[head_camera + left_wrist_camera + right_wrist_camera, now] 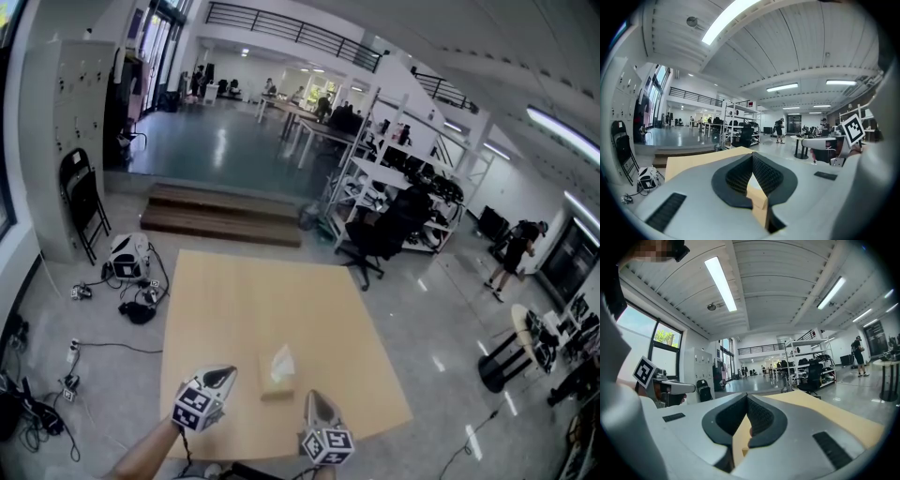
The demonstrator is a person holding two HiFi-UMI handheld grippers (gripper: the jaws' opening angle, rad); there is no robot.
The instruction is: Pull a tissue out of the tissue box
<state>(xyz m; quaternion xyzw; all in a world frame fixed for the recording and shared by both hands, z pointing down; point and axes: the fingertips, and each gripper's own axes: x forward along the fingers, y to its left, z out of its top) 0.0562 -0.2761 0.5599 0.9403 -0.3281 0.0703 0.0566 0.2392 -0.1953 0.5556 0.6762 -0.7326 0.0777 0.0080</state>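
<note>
Tan table (281,300) | tissue box (277,377) small, details blurred | left forearm (145,457) cut off

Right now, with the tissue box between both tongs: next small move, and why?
Probably open the right tongs and ease them toward the white tissue sticking up from the tan cardboard tissue box: they are shut, empty, and beside the box.

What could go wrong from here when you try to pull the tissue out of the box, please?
1. The left tongs and right tongs are both shut and empty. Unless one opens first, it may only push or crumple the tissue.
2. Nothing holds the tissue box down on the table, so a pull could lift or drag the whole box.
</note>
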